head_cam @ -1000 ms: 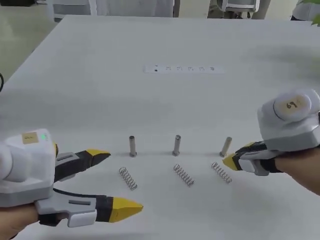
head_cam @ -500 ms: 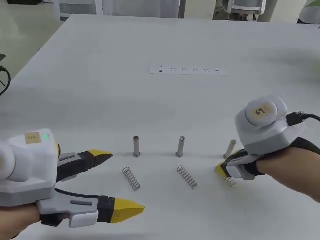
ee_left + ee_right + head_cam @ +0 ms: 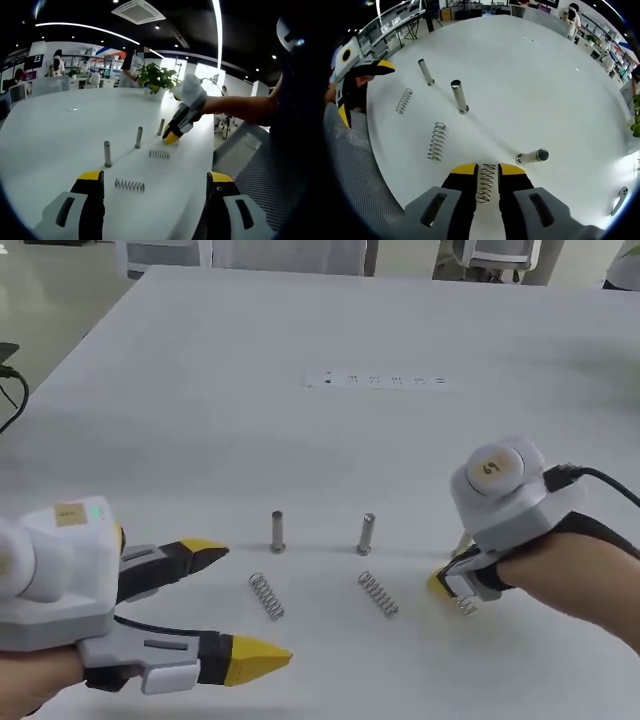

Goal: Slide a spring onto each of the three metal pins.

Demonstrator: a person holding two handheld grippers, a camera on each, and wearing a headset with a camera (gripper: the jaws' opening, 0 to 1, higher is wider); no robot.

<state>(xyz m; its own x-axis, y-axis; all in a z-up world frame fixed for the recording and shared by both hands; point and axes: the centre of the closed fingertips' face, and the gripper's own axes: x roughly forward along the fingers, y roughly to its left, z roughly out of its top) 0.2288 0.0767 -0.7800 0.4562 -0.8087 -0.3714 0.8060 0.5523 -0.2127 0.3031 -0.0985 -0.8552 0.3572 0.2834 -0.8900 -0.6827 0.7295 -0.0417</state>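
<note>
Two metal pins (image 3: 277, 531) (image 3: 367, 533) stand upright in a row on the white table (image 3: 300, 450). The third pin (image 3: 532, 156) is just ahead of my right gripper (image 3: 488, 170). That gripper (image 3: 450, 585) is down at the table, its jaws shut on the right spring (image 3: 485, 182), which lies between them. The left spring (image 3: 265, 596) and the middle spring (image 3: 378, 594) lie loose in front of their pins. My left gripper (image 3: 235, 602) hovers open and holds nothing near the left spring (image 3: 129, 185).
A flat white power strip (image 3: 380, 380) lies farther back on the table. The table's near edge runs just below both grippers. Chairs stand beyond the far edge. A plant and people are in the room's background in the left gripper view.
My right gripper has come down and to the left from beside the right pin onto the right spring. The left gripper has stayed where it was; the head camera drifted slightly.
</note>
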